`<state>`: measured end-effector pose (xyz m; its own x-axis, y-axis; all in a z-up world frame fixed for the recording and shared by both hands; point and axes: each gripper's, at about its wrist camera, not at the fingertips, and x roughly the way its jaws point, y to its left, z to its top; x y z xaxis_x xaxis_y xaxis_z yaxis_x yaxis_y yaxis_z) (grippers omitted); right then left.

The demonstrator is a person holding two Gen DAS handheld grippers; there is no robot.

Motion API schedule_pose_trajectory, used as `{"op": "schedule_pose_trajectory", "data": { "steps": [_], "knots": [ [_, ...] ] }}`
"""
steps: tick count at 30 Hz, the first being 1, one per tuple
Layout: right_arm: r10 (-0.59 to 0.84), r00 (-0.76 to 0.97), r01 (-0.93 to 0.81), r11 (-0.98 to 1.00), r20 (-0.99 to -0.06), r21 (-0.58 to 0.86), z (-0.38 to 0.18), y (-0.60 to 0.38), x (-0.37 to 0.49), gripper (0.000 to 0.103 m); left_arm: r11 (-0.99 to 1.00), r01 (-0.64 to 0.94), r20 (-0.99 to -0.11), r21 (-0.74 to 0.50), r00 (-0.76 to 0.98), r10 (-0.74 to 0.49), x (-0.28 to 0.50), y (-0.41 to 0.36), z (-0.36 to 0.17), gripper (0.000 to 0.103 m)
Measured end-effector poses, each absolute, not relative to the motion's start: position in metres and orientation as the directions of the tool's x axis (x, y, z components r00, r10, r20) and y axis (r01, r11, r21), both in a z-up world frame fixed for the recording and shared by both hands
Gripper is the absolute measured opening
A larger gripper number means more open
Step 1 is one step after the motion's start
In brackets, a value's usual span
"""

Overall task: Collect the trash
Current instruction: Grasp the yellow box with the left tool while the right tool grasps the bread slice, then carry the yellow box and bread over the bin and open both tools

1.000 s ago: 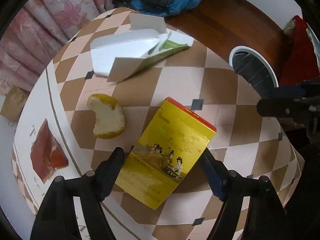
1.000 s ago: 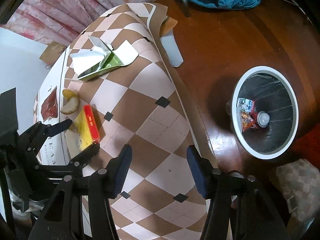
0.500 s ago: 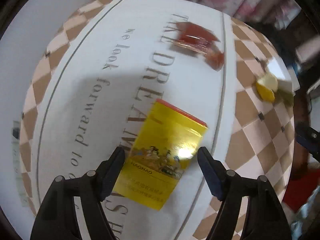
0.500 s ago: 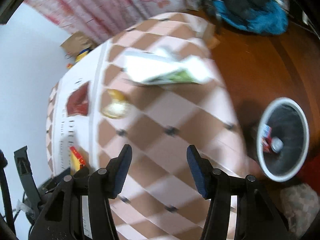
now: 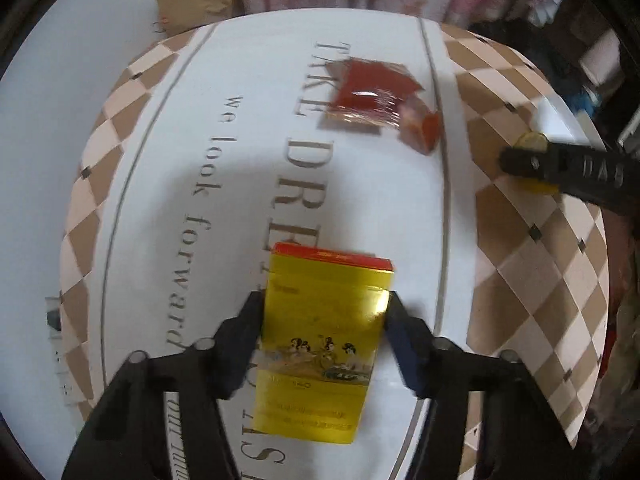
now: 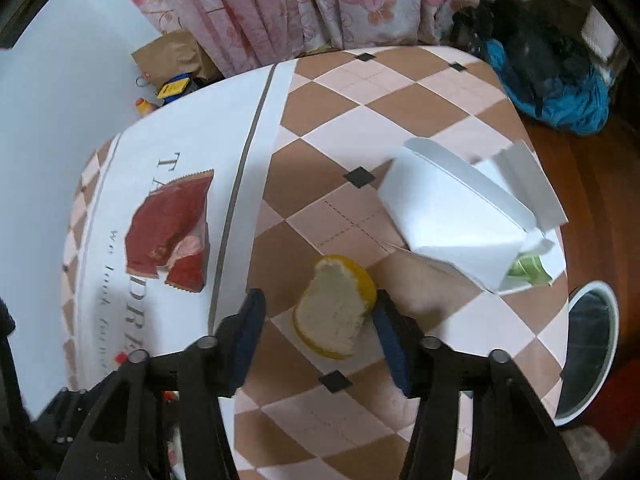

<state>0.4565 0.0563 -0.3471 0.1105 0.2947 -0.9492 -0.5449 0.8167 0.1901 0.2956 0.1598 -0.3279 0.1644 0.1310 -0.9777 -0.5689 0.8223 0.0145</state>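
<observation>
Yellow box (image 5: 326, 344) pinched by closing left gripper (image 5: 324, 316); tablecloth (image 5: 168, 168) reads "we look forward".

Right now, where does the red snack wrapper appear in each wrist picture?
Left wrist: red snack wrapper, upper centre-right, beyond the yellow box.
Right wrist: red snack wrapper, left of centre.
Shared landmark: the tablecloth's grey lettering, which it lies on in both.
</observation>
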Motion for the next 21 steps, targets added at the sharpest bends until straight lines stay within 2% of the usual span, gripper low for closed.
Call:
{"op": "schedule_pose_trajectory", "data": {
  "steps": [2,9,15,21],
  "knots": [
    [0.264,0.156,-0.565,0.815,-0.952,0.133,-0.347,0.06,0.451,0.039,0.818,-0.575,-0.974,0.028,0.169,0.153,0.289,0.162,-0.326,0.055],
    [0.245,0.216,-0.613,0.787,-0.945,0.064,-0.344,0.063,0.44,0.033,0.806,-0.591,-0.969,0.023,0.185,0.163,0.275,0.16,-0.323,0.054],
    [0.293,0.207,-0.634,0.767,-0.933,0.1,-0.327,0.051,0.422,0.031,0.799,-0.6,-0.961,0.029,0.204,0.189,0.272,0.155,-0.31,0.054],
    [0.349,0.24,-0.657,0.746,-0.906,0.113,-0.297,0.031,0.387,0.031,0.794,-0.605,-0.927,0.058,0.262,0.267,0.256,0.139,-0.27,0.054]
  ]
}}
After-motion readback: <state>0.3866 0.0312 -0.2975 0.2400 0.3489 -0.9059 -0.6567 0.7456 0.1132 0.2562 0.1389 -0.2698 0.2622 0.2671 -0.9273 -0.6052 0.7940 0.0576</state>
